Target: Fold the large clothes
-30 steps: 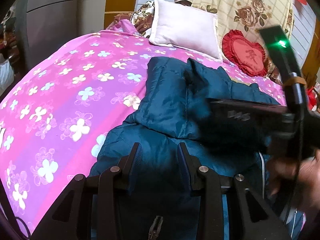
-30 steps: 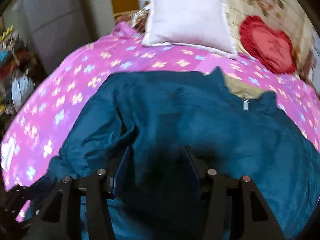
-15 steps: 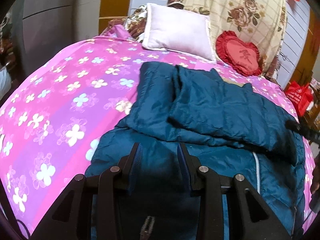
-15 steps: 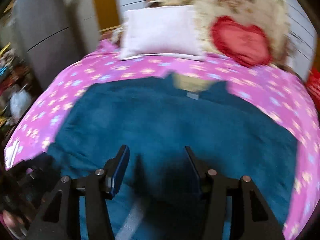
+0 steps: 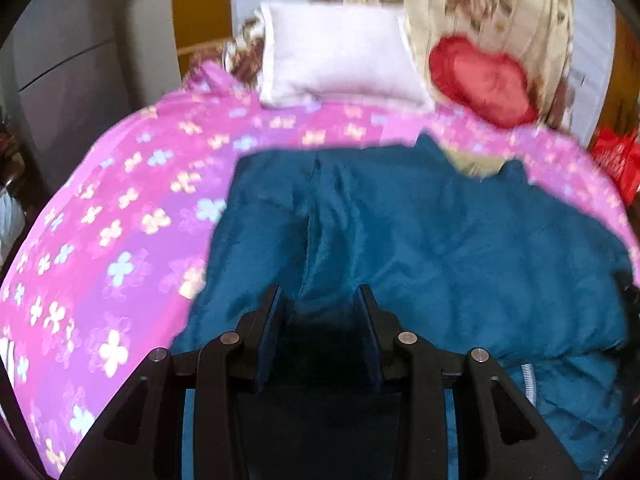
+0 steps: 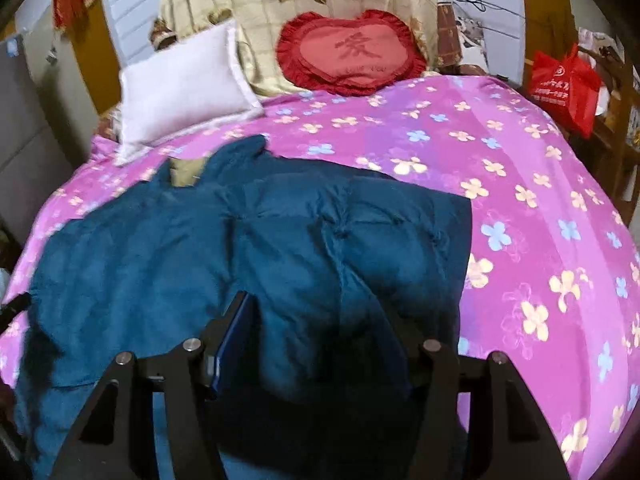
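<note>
Two cushions, white pillow [image 6: 182,82] and red heart [image 6: 352,54], beyond the jacket [image 6: 280,240].

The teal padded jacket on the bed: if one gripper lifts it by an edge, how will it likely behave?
The teal padded jacket looks quilted and puffy, so probably light for its bulk. Its creases and folded-over sleeve suggest that it is floppy: it would likely sag and unfold. The sheen of its shell hints that it may slide on the pink floral bedspread.

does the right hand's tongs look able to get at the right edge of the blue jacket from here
Probably yes: the right tongs hover over the blue jacket, jaws opening and empty, and its right edge lies uncovered on the pink bedspread.
</note>
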Demonstrator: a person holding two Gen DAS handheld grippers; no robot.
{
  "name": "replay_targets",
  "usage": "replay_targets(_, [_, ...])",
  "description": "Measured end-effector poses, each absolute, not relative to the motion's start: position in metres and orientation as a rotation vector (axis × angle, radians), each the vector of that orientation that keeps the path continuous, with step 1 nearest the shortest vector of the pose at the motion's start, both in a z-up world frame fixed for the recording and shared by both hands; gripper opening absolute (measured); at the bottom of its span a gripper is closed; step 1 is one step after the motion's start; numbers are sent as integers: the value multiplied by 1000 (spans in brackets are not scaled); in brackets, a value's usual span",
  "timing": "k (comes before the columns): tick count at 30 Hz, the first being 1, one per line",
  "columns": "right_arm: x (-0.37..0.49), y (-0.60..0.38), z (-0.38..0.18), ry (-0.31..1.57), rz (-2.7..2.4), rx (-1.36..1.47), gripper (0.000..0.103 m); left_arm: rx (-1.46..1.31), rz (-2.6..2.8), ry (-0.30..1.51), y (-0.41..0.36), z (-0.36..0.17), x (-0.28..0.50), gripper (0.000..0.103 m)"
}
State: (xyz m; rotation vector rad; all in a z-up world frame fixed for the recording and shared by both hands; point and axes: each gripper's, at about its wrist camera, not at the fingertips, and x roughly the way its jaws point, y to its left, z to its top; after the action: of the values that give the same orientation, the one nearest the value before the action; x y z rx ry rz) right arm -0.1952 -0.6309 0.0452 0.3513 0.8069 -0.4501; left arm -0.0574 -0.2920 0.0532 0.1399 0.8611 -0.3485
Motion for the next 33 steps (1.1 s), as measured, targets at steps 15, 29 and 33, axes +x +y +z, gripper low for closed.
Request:
replay_targets(15, [-191, -608, 74, 747, -453, 251, 61, 106, -358, 866, -296, 35, -56, 17])
replay_targets(29, [-162, -634, 47, 831, -487, 362, 61, 123, -365, 857, -299, 31, -56, 22])
replay_targets(33, [-193, -614, 65, 791, -441, 310, 61, 130, -361, 855, -299, 30, -57, 22])
